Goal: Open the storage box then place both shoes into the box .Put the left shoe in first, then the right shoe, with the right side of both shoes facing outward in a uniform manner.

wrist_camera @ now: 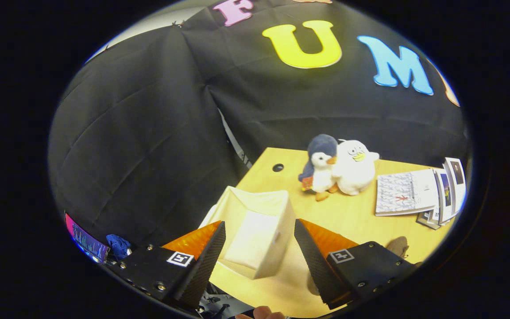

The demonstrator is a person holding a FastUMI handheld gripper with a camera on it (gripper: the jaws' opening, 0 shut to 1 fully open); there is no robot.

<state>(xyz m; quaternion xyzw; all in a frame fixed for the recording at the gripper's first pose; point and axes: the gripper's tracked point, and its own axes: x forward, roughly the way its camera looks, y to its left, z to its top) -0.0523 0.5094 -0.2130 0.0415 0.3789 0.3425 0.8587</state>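
Light wooden surface [361, 221] with round cable hole [277, 167] near far corner. White storage box [259, 230] lies on near part of surface, open, lid flap spread flat beside it. Beyond storage box: blue-grey penguin plush [320, 166] and white duck plush [356, 167], touching each other. Right of plushes: stack of booklets [423, 192], fanned. Brown shoe [397, 245] partly visible on surface, near side of booklets.

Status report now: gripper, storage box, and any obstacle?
Gripper open, holding nothing. Storage box on the table, open, seen between the fingers. Two plush toys and booklets stand beyond, not blocking.
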